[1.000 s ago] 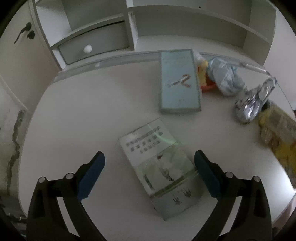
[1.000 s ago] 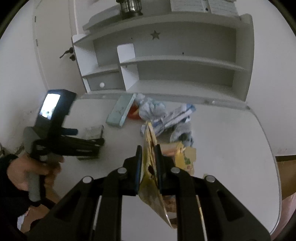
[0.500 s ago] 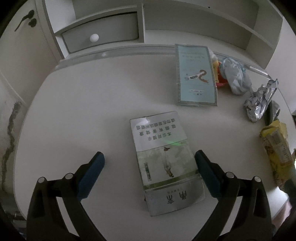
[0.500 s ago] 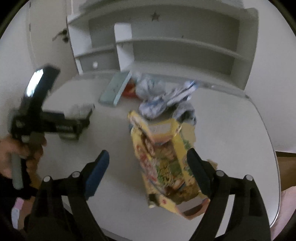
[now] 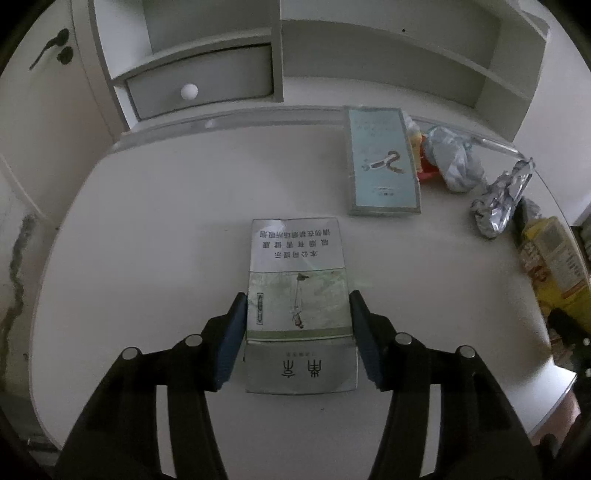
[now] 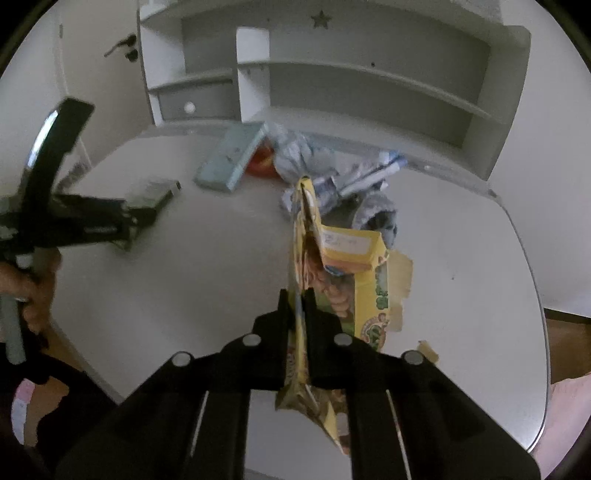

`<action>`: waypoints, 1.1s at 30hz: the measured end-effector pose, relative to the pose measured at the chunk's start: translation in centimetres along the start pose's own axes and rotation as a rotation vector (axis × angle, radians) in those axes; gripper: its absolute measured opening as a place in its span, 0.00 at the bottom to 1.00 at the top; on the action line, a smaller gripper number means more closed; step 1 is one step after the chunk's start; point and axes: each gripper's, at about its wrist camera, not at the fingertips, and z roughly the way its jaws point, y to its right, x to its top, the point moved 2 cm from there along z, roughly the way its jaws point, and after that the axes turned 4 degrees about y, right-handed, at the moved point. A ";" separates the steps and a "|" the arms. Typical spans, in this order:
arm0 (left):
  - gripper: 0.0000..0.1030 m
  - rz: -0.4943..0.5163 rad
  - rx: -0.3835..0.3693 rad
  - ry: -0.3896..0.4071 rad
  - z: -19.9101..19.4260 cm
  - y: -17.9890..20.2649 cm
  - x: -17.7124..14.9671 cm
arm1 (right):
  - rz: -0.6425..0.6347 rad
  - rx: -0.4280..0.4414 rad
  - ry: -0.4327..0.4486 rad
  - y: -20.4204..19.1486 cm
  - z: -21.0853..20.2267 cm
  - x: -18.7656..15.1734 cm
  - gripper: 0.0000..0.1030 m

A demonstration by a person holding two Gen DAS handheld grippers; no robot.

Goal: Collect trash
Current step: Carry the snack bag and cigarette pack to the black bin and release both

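On the white table (image 5: 147, 221), the left gripper (image 5: 297, 321) straddles the flat carton (image 5: 299, 295), pads against both its long edges. The right gripper (image 6: 300, 301) is clamped on the yellow box (image 6: 332, 266), pinching its wall.

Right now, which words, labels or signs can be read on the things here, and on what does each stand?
Grey carton, upside down in the left wrist view: "本公司提示"
"吸烟有害健康"
"请勿在禁烟场所吸烟"
"南京"
Pale blue box: print too small to read.
Yellow snack box: print blurred.
Shelf unit: one star, no words.
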 end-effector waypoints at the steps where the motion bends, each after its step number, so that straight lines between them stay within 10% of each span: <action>1: 0.52 0.011 -0.002 0.007 -0.4 0.2 -0.1 | 0.004 0.005 0.009 0.0 -0.5 0.2 0.08; 7: 0.52 0.065 -0.065 0.081 -3.8 3.0 0.1 | 0.105 0.014 0.115 2.1 -4.4 0.8 0.08; 14: 0.52 0.234 -0.336 0.160 -8.1 14.1 0.3 | 0.312 -0.141 0.254 10.7 -10.8 -1.5 0.08; 23: 0.52 0.521 -0.699 0.141 -10.4 33.0 -5.1 | 0.702 -0.420 0.187 24.3 -14.0 -13.9 0.08; 33: 0.52 0.796 -0.847 -0.058 -6.8 46.4 -14.3 | 1.060 -0.472 -0.060 32.3 -13.2 -29.6 0.08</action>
